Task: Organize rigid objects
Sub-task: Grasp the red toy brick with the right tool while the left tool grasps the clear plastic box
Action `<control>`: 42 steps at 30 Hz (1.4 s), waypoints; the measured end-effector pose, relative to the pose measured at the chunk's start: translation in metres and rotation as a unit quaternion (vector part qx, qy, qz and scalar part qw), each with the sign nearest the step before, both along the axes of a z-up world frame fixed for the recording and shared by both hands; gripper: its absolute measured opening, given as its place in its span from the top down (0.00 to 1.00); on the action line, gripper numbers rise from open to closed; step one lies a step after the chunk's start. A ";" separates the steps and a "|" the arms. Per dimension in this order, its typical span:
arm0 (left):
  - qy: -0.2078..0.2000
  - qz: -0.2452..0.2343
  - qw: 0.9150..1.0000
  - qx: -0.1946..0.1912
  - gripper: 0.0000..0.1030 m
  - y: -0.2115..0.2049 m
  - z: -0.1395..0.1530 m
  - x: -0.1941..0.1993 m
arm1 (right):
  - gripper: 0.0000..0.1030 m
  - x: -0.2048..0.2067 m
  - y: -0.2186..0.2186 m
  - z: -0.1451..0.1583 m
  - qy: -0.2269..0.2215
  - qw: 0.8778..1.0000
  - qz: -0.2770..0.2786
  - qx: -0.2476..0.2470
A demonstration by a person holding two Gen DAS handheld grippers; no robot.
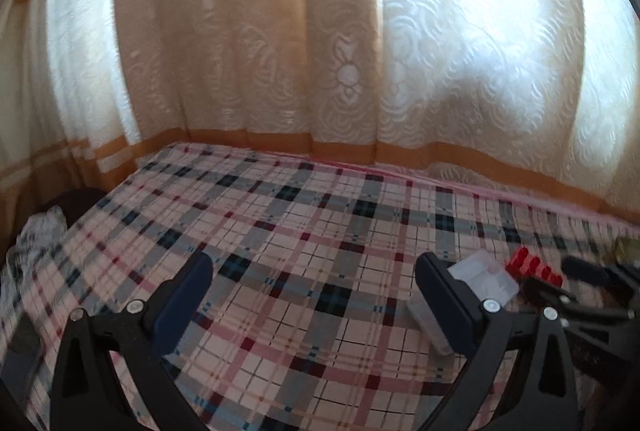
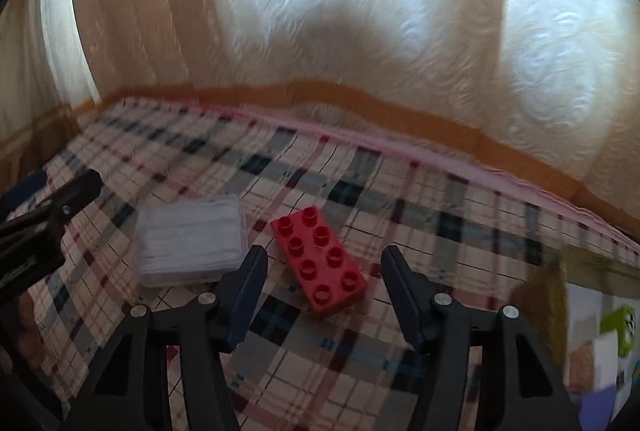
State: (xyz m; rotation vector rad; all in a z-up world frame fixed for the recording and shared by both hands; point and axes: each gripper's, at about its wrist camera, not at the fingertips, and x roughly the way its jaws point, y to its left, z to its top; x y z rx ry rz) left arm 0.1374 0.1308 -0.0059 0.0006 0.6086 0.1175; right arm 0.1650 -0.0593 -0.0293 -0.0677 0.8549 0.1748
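My right tongs (image 2: 324, 291) stand apart with nothing between the pads, pitched down at the checked bedcover (image 2: 460, 215). The red brick (image 2: 320, 261) lies just ahead of them, its near end reaching into the gap and its long axis running from far left to near right, askew to the line between the pads. Just left of it sits a clear plastic box (image 2: 190, 241). My left tongs (image 1: 314, 305) are wide apart and empty, with the box and brick off to their right. I judge the right tongs nearer; they would have to roll to close across the brick's short sides.
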 end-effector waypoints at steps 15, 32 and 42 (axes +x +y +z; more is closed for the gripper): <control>0.010 -0.110 0.994 0.008 0.01 -0.018 0.001 0.002 | 0.67 -0.013 0.001 0.000 0.009 1.000 0.010 0.021; 0.083 -0.287 0.951 0.076 0.20 -0.083 -0.020 0.029 | 0.67 -0.114 -0.026 0.021 -0.034 0.996 -0.046 0.072; 0.135 -0.300 0.943 0.043 0.47 -0.084 -0.041 0.040 | 0.67 -0.110 -0.023 0.017 -0.021 0.996 -0.035 0.076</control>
